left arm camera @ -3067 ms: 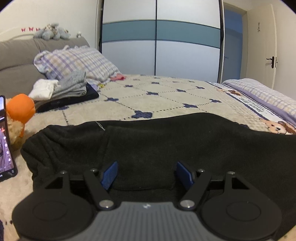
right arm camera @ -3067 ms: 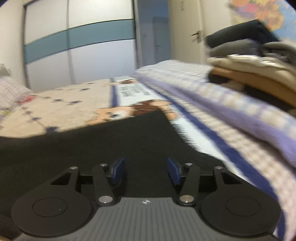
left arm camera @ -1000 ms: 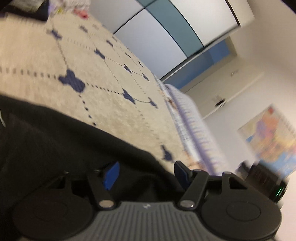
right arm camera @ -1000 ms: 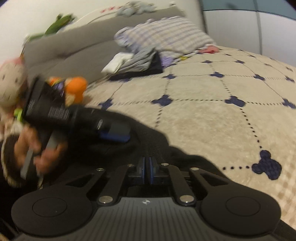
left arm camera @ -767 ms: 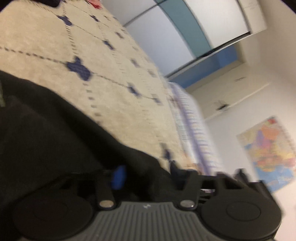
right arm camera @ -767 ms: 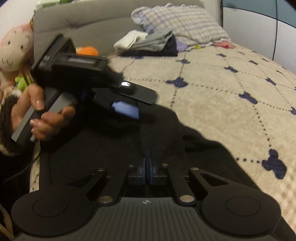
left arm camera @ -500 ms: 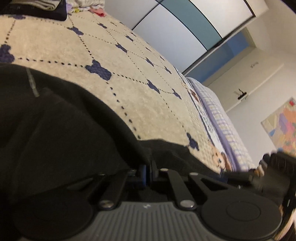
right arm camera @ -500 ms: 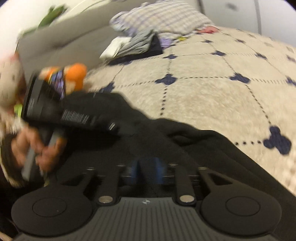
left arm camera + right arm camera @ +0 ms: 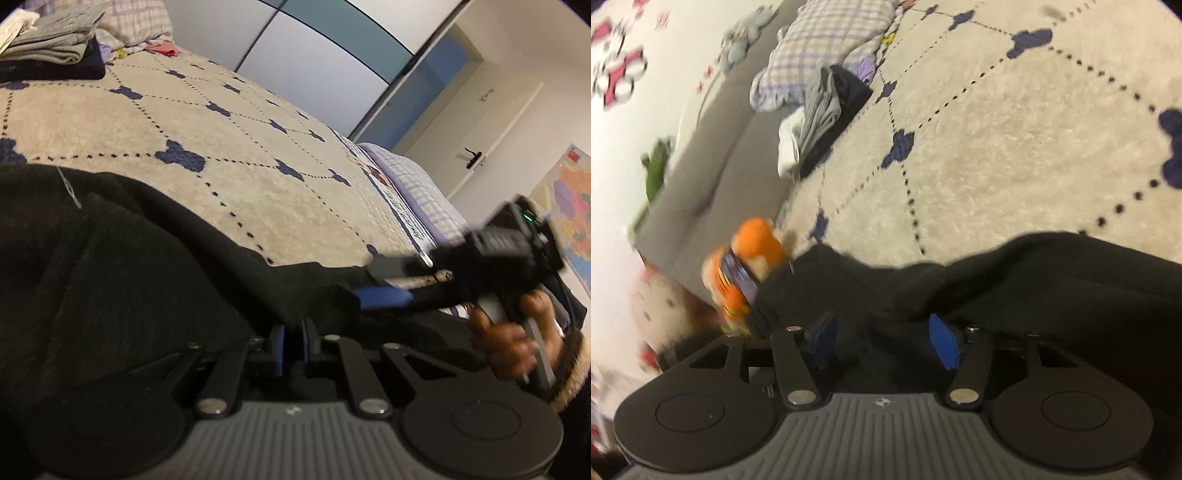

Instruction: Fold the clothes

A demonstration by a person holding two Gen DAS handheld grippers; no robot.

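While left gripper (image 9: 291,345) fingers pinch the black garment (image 9: 122,273), right gripper (image 9: 882,339) fingers gape beside an orange plush toy (image 9: 746,258).

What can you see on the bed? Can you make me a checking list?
Surface: cream bedspread with navy shapes.
Job's things: black garment spread at the near edge.
Clutter: folded pile by the checked pillow; orange plush toy.
Grippers: left hand-held gripper shut on the garment; right hand-held gripper open over it.
Cables: nothing seen.
Surroundings: wardrobe, door, map.
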